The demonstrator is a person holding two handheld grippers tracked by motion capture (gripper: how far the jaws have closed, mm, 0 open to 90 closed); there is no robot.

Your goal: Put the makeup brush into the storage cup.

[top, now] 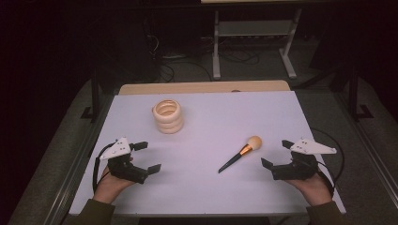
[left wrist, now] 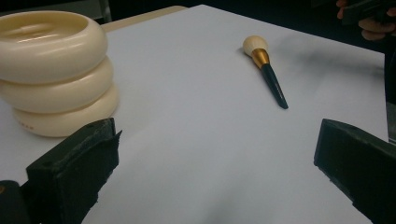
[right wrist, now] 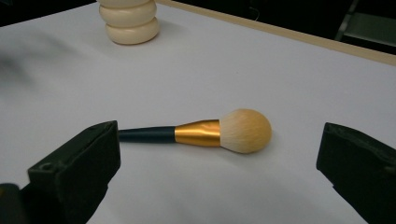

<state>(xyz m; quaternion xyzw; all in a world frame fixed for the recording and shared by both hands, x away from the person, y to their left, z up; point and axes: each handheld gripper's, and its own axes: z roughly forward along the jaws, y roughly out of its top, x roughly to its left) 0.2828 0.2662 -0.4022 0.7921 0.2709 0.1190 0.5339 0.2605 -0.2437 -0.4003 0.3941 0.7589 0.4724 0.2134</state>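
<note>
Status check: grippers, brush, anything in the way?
Left gripper and right gripper open, empty. Brush flat on table, nearest right gripper, untouched. Ring stack far off; path clear.

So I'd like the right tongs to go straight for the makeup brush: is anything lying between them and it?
Nothing visible does. The right tongs stand open, and bare white table lies between them and the makeup brush. The ring-shaped holder stands well off to the far left, out of the path.

Dim room, evenly lit white table (top: 206, 187); soft shadows, darkness beyond, near black jaws blurred in both gripper views.
</note>
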